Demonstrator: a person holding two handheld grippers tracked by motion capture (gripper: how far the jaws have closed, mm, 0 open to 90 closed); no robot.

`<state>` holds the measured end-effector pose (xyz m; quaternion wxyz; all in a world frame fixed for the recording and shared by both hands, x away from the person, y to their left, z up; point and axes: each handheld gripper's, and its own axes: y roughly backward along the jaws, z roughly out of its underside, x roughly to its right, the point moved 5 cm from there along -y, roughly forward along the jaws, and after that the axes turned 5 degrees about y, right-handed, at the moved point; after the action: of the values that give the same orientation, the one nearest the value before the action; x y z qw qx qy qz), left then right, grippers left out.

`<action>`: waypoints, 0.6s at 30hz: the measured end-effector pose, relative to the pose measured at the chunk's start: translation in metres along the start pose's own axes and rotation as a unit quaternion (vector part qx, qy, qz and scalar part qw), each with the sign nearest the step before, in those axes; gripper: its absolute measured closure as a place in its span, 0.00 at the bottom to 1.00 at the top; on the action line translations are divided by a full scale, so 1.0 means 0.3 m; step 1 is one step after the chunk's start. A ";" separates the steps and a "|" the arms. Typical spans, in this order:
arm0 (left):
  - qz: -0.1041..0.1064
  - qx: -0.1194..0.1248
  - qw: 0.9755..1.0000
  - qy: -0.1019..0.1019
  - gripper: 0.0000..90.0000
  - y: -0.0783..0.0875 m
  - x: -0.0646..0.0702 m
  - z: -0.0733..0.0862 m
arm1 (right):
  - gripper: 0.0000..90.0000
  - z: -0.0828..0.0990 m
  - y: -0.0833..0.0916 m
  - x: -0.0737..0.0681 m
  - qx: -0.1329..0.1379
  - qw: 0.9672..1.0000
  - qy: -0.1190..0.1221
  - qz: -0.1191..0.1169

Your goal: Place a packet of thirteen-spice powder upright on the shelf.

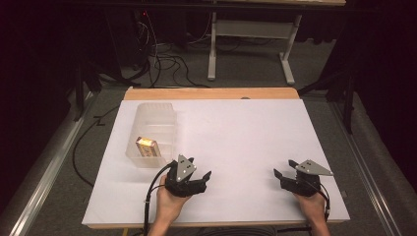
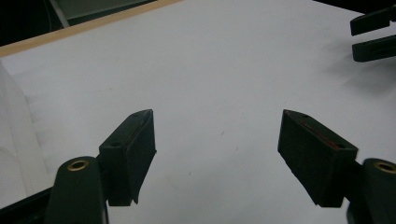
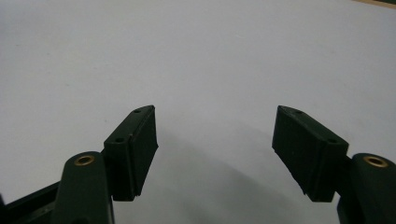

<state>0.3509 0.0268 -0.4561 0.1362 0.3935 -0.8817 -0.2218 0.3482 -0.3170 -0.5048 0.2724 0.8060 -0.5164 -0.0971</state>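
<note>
A clear plastic bin (image 1: pixel 156 114) stands on the left part of the white table top (image 1: pixel 236 132). A small yellow-and-brown box (image 1: pixel 146 146) lies inside it near the front end. My left gripper (image 1: pixel 200 167) (image 2: pixel 217 114) sits just right of the bin's front corner, jaws apart with only bare table between them. My right gripper (image 1: pixel 284 168) (image 3: pixel 215 109) rests near the front right of the table, jaws also apart and holding nothing. The right gripper's black jaws (image 2: pixel 373 35) appear at the top right of the left gripper view.
The table's wooden far edge (image 1: pixel 211 93) borders the white sheet. Beyond it, on the grey floor, stand a white table frame (image 1: pixel 251 44) and loose black cables (image 1: pixel 167 61). A cable (image 1: pixel 150 196) trails from the left gripper.
</note>
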 end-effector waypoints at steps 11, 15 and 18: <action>0.009 -0.001 1.000 0.011 0.32 -0.025 0.001 0.006 | 0.35 0.000 0.000 0.000 0.000 1.000 0.001 0.000; 0.009 -0.003 1.000 0.011 0.32 -0.036 0.002 0.007 | 0.35 0.000 -0.001 0.000 0.000 1.000 0.002 0.000; 0.010 -0.004 1.000 0.013 0.32 -0.048 0.004 0.008 | 0.35 0.000 -0.001 0.000 0.000 1.000 0.002 0.000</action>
<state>0.3582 0.0180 -0.4652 0.1517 0.3868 -0.8829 -0.2188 0.3483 -0.3170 -0.5049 0.2734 0.8063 -0.5158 -0.0954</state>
